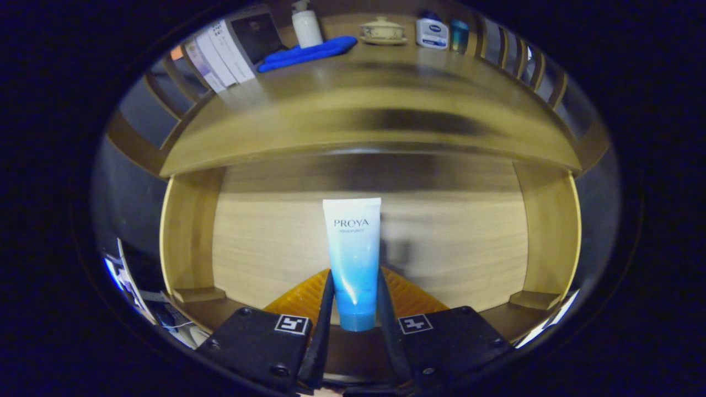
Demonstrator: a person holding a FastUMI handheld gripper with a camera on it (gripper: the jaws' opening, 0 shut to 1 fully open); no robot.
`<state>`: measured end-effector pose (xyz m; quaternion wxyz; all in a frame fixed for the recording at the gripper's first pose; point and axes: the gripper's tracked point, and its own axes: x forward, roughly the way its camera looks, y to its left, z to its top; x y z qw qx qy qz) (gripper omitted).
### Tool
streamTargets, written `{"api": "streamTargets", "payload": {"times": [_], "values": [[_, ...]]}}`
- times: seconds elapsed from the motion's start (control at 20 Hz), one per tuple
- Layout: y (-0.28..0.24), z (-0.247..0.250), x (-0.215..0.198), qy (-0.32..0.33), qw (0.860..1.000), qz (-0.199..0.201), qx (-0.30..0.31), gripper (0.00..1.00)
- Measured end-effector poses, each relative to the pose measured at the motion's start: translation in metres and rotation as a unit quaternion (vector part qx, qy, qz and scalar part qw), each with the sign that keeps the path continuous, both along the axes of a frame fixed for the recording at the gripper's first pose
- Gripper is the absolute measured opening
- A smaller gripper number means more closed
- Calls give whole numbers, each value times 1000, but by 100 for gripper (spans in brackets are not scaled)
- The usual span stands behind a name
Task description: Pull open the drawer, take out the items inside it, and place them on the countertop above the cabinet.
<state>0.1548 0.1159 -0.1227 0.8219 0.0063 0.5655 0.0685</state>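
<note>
Jaws closed in tight on the tube (353, 259), one finger pressed to each side just above its cap, so the gripper (353, 300) has it firmly. The tube points cap-down toward the camera, long axis running straight ahead along the fingers, over the open drawer (458, 242). Next call: up to the surface (358, 110) directly above. The tube's back and the drawer floor behind it are hidden.
</note>
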Motion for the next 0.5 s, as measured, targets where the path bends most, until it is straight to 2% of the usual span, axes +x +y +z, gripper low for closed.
{"api": "streamTargets", "payload": {"times": [0.25, 0.5], "values": [[5, 49, -2, -36, 999, 11, 18, 46], [5, 87, 27, -57, 998, -8, 23, 46]]}}
